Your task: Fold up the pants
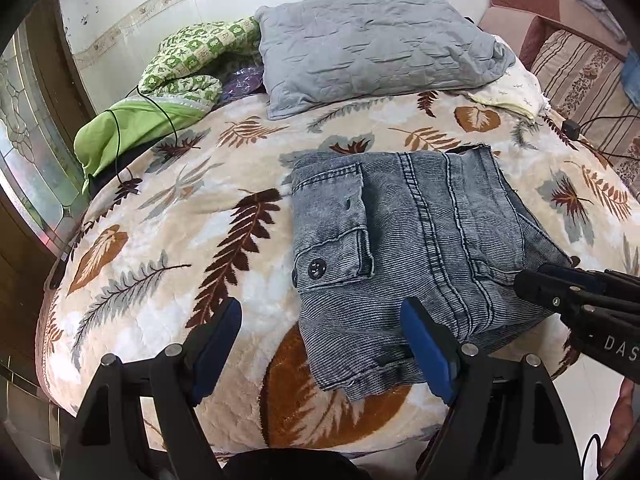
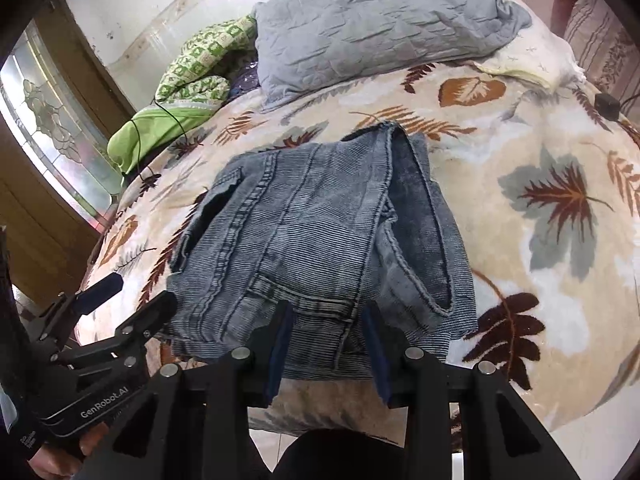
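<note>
Grey-blue denim pants (image 1: 416,240) lie folded into a compact stack on the leaf-patterned blanket (image 1: 168,240); they also show in the right wrist view (image 2: 320,240). My left gripper (image 1: 320,344) is open, with its right blue pad over the near left edge of the stack and its left pad over bare blanket. My right gripper (image 2: 328,344) is open at a narrower gap, its pads at the near edge of the pants, with fabric lying between them. It enters the left wrist view at the right (image 1: 560,288).
A grey pillow (image 1: 376,48) and a green patterned quilt (image 1: 188,64) lie at the head of the bed. A black cable (image 1: 160,112) crosses the green cloth. A striped sofa (image 1: 580,72) stands right. A wooden door with glass (image 2: 52,128) is left.
</note>
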Available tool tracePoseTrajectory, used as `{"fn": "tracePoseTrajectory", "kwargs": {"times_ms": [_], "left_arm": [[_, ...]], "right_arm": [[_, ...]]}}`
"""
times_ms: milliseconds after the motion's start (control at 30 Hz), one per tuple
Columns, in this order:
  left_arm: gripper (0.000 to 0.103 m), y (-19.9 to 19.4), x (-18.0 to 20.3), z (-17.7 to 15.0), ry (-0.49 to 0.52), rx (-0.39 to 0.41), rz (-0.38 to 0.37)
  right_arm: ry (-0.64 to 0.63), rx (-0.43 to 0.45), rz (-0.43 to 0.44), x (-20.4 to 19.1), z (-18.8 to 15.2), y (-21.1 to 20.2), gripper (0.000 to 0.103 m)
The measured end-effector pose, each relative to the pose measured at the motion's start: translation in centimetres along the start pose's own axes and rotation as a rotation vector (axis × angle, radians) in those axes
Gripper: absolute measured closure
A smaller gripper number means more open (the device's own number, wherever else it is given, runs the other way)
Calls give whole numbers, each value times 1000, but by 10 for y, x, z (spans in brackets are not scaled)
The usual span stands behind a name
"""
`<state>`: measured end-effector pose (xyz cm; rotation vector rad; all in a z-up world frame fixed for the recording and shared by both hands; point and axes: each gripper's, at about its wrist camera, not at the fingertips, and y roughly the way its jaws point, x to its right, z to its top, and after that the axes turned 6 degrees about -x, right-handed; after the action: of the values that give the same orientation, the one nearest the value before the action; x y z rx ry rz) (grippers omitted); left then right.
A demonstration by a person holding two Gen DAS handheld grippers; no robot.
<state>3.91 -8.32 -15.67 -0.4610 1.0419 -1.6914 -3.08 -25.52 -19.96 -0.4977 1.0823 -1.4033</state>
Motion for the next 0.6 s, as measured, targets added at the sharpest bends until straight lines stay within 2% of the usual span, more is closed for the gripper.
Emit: {"fn": "tracePoseTrajectory", "kwargs": {"times_ms": [267, 367, 467, 533, 600], "left_arm": [[21, 10, 0, -2, 2, -22, -9], [20, 20, 0, -5, 10, -43, -14], [15, 26, -2, -7, -5, -46, -23], [2, 30, -6, -8, -24, -48, -14], [0, 36, -13, -10, -57, -61, -31]], "right_arm": [[-13, -44, -23, -3, -2, 16, 63], [-10, -51, -20, 1, -3, 23, 60], [-26, -46, -27, 2, -3, 26, 58], [-26, -38, -21, 3, -4, 28, 57], [-27, -30, -12, 5, -5, 28, 57]]}}
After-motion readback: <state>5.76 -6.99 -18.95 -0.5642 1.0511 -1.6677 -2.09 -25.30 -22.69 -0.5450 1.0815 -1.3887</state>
